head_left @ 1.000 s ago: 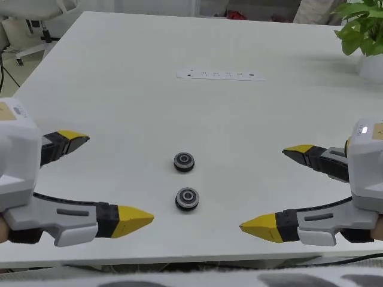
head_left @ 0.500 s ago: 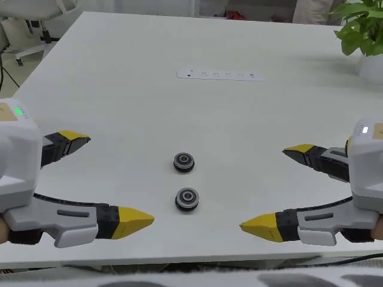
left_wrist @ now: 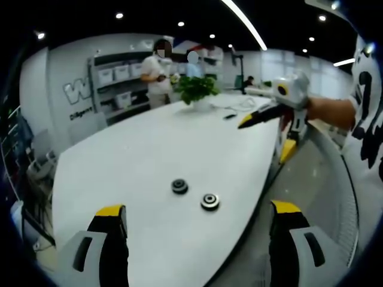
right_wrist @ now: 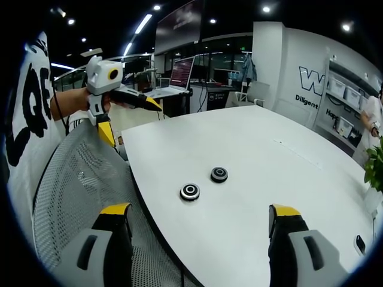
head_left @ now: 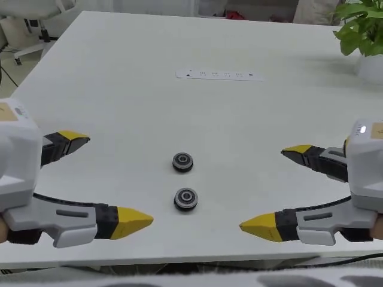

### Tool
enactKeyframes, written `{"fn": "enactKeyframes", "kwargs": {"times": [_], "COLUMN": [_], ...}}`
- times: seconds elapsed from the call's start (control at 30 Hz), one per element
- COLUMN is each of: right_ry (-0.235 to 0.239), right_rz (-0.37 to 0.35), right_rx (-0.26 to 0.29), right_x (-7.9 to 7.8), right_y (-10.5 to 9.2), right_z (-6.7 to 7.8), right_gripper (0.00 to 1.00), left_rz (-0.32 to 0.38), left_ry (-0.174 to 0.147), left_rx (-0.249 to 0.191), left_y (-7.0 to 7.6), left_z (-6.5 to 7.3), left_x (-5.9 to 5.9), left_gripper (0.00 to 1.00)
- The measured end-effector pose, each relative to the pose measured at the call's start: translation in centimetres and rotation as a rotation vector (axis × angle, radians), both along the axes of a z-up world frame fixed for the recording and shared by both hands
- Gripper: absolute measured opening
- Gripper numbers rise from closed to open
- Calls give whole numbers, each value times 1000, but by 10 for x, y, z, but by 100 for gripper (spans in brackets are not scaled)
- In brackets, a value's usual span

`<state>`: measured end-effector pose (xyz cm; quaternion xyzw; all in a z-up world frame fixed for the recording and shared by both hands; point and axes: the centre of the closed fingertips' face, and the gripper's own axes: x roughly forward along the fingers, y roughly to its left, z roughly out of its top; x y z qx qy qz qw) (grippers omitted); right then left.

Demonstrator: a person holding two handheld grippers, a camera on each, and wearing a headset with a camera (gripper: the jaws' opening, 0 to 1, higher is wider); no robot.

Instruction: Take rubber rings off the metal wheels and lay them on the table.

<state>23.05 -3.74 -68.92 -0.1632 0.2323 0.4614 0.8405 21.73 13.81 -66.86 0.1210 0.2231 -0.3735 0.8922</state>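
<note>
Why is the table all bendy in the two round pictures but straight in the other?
Left gripper view and right gripper view: a fisheye lens bows the table at its edge, and ceiling lights show as bright spots. Head view: its edges run straight, light is even, and the far wheel and near wheel look sharp.

White table (head_left: 119, 89), power strip (head_left: 219, 75) toward far edge, potted plant (head_left: 359, 27) at far right corner, office chair (head_left: 33, 9) past far left corner, ceiling spotlights (left_wrist: 119, 15), wall shelves (left_wrist: 114, 84)
</note>
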Motion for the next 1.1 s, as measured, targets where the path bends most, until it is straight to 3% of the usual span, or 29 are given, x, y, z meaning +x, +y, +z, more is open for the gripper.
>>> {"fn": "enactKeyframes", "kwargs": {"times": [0.6, 1.1], "right_ry": [8, -19], "right_rz": [2, 18], "right_rx": [7, 40], "right_x": [3, 11], "right_y": [0, 5], "right_z": [-1, 4], "right_gripper": [88, 85], "left_rz": [-11, -33], "left_ry": [9, 0], "left_rx": [6, -1], "left_y": [-2, -6], "left_z": [-5, -7], "left_x": [3, 8], "left_gripper": [100, 100]}}
